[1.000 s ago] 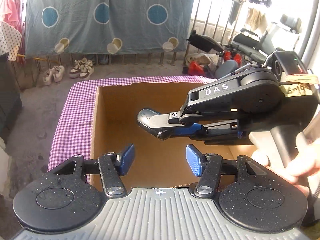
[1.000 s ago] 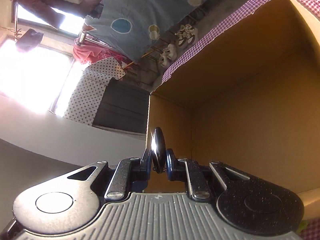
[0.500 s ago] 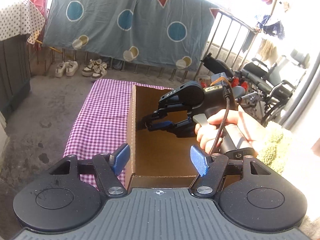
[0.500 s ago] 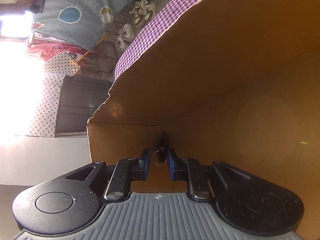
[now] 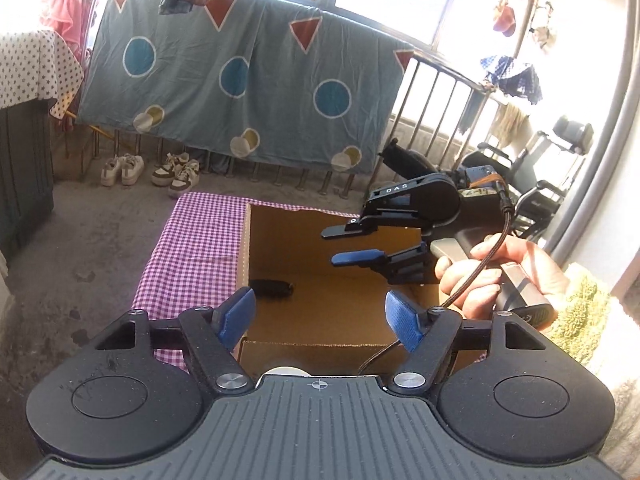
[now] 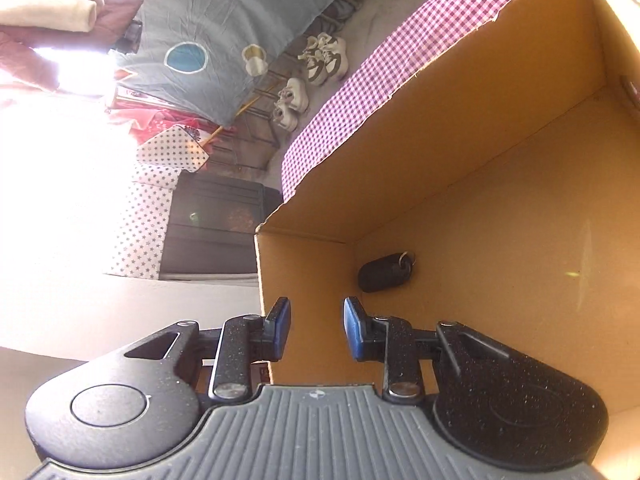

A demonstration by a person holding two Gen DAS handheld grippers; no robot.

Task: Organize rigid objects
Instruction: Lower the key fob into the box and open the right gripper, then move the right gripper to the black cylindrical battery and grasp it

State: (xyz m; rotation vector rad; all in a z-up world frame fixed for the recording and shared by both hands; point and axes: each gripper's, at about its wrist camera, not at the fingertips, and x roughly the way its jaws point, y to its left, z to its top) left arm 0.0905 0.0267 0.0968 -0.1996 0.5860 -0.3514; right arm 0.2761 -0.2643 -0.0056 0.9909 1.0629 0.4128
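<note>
Key fob (image 6: 383, 273): now released, lying in box (image 5: 340, 296) near-left corner; 1 item placed.
Right gripper (image 6: 314, 326): opening, empty.
Left gripper (image 5: 320, 316): opening wide, empty.

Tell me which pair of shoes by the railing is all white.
The left pair: plain white. The right pair has brown patches.

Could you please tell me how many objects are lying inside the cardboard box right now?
1: a black key fob lies in a corner of the cardboard box; the near floor is hidden.
</note>
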